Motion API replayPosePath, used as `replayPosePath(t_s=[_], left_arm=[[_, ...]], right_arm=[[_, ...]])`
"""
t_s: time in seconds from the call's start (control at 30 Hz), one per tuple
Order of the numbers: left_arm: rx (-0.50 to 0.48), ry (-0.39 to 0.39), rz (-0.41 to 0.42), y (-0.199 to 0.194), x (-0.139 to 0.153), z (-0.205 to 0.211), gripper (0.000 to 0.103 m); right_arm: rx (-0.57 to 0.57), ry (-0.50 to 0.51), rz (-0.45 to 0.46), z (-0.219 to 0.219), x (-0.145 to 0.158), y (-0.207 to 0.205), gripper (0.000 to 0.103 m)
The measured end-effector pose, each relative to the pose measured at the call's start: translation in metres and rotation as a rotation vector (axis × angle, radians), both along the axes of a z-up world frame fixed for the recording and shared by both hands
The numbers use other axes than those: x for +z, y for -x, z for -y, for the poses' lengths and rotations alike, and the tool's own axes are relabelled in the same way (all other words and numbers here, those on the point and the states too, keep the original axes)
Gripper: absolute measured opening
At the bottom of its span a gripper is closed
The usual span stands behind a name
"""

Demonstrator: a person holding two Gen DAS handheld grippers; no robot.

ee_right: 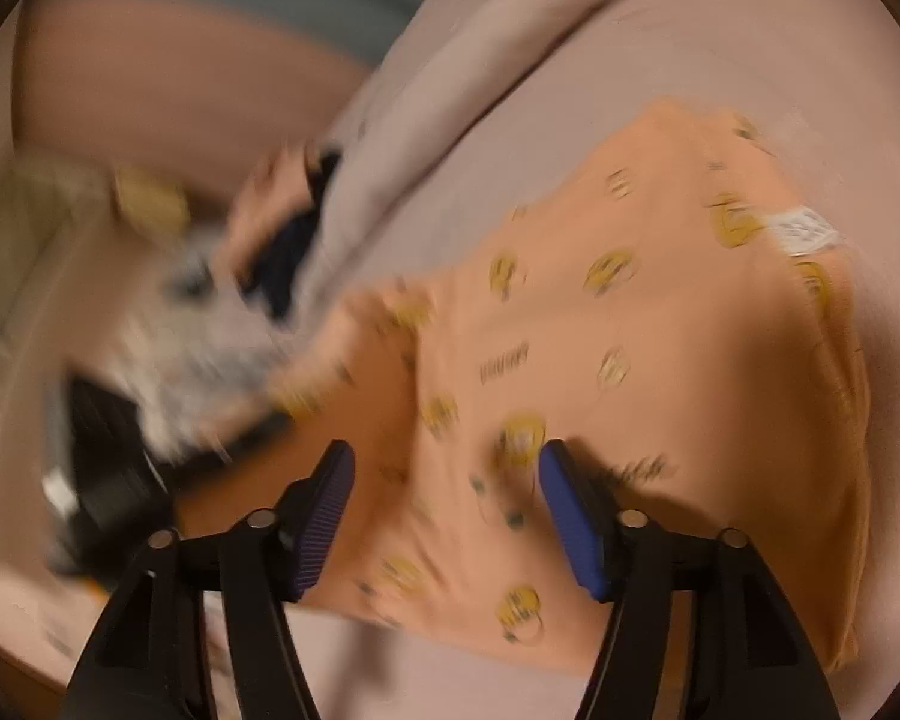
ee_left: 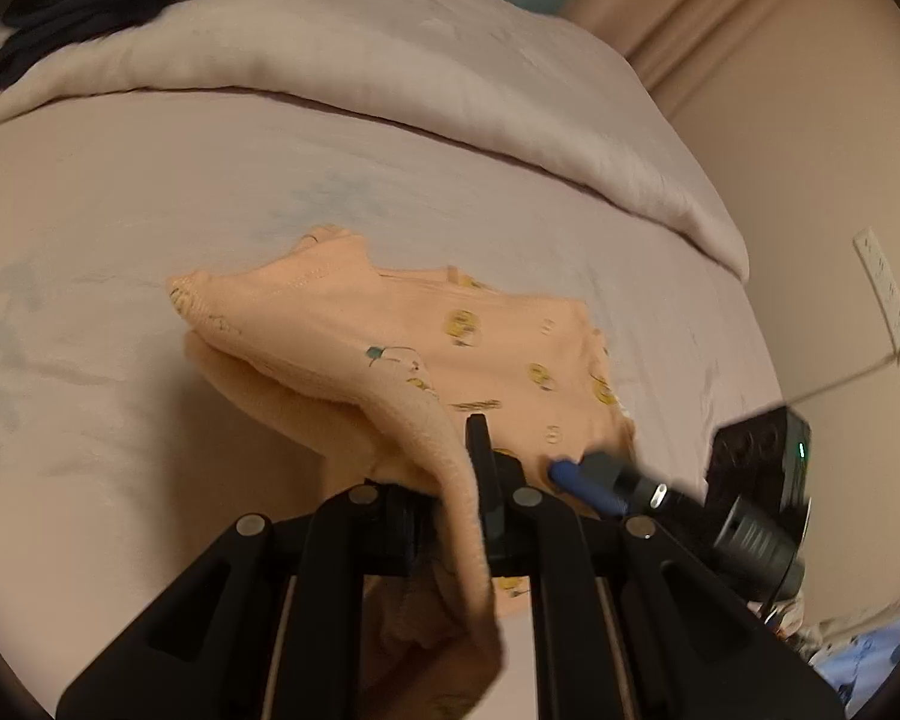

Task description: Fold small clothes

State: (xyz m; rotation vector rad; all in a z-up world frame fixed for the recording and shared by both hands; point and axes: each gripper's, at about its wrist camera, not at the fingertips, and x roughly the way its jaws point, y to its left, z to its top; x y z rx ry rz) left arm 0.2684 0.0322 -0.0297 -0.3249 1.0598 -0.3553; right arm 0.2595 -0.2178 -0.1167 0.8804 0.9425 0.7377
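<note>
A small peach garment (ee_left: pixel 450 348) with yellow cartoon prints lies on the pale pink bed sheet (ee_left: pixel 150 192). My left gripper (ee_left: pixel 459 480) is shut on a fold of the peach garment and lifts that edge above the bed; the cloth drapes over its fingers. My right gripper (ee_right: pixel 444 510) is open, its blue pads (ee_right: pixel 570 528) hovering just over the same garment (ee_right: pixel 660 324), which lies spread with a white label (ee_right: pixel 801 228) at its far edge. The right gripper also shows in the left wrist view (ee_left: pixel 576 477), touching the garment's near corner.
A folded pale duvet (ee_left: pixel 390 60) runs across the back of the bed. Dark blue clothes (ee_left: pixel 90 6) lie on it at the far left. A wall with a white power strip (ee_left: pixel 885 294) is on the right. More clothes (ee_right: pixel 222 312) are piled blurrily to the left.
</note>
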Motion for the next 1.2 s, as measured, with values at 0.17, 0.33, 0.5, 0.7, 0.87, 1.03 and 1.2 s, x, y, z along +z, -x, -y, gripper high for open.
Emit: replayPosePath(t_s=[0.17, 0.33, 0.5, 0.7, 0.87, 1.03, 1.2], left_arm=[[-0.09, -0.095, -0.025, -0.014, -0.01, 0.064, 0.013], [-0.183, -0.095, -0.069, -0.028, -0.023, 0.111, 0.031], [-0.265, -0.089, -0.003, -0.02, -0.016, 0.124, 0.051], [-0.224, -0.116, 0.021, -0.007, -0.011, 0.093, 0.051], [-0.109, -0.091, -0.013, 0.015, -0.028, 0.035, 0.051], [-0.016, -0.026, -0.071, 0.042, -0.057, -0.016, 0.051], [0.033, 0.054, -0.131, 0.062, -0.085, -0.035, 0.051]], right_arm=[[-0.038, -0.265, -0.121, 0.021, -0.021, -0.025, 0.066], [-0.058, -0.402, -0.163, 0.044, -0.03, -0.039, 0.069], [-0.021, -0.394, -0.193, 0.037, -0.033, -0.044, 0.069], [-0.014, -0.308, -0.199, 0.034, -0.026, -0.043, 0.069], [-0.023, 0.074, -0.146, 0.021, -0.001, -0.043, 0.069], [0.059, 0.202, -0.112, -0.002, 0.0, -0.051, 0.068], [0.038, 0.277, -0.015, -0.013, 0.005, -0.054, 0.045]])
